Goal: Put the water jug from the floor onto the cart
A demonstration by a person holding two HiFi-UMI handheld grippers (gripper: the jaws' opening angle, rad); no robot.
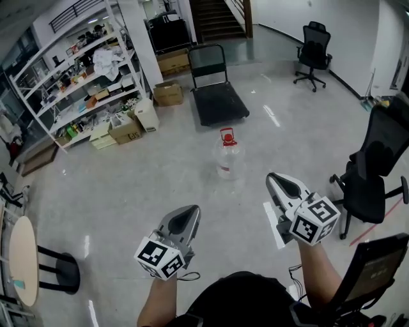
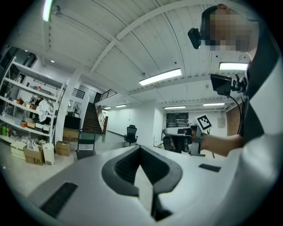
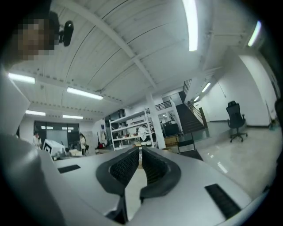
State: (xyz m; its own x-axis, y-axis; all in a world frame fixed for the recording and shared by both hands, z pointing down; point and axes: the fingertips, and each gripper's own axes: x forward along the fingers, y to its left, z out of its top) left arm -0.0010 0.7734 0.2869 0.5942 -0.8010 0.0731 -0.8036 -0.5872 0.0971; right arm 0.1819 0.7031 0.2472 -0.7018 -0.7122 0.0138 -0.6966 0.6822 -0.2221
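Head view, quick pass: I've got the water jug (image 1: 227, 156) standing upright on the grey floor (image 1: 128, 191) at about 12 o'clock from me, clear body, red cap, nothing touching it. Cart (image 1: 217, 99) sits further out on the same 12 o'clock line, black flat deck with its handle upright at the far end; jug and cart are apart, with bare floor between them. Left gripper (image 1: 190, 212) is low at my 7 o'clock and right gripper (image 1: 276, 179) at my 5 o'clock. Both point toward the jug and are well short of it. Left gripper view: jaws clenched, tips meeting, nothing between them. Right gripper view: same, jaws pressed together and empty. Metal shelving (image 1: 77, 76) full of clutter runs along the 10 o'clock side, with cardboard boxes (image 1: 168, 94) on the floor beside it, near the cart's left edge. One black office chair (image 1: 313, 51) stands far off at 1 o'clock, and a second office chair (image 1: 377, 172) is close at 3 o'clock, just beside my right gripper's side. Round table (image 1: 22, 258) shows at 8 o'clock, cut by the frame edge. Stairs (image 1: 217, 19) rise at 12 o'clock behind the cart.
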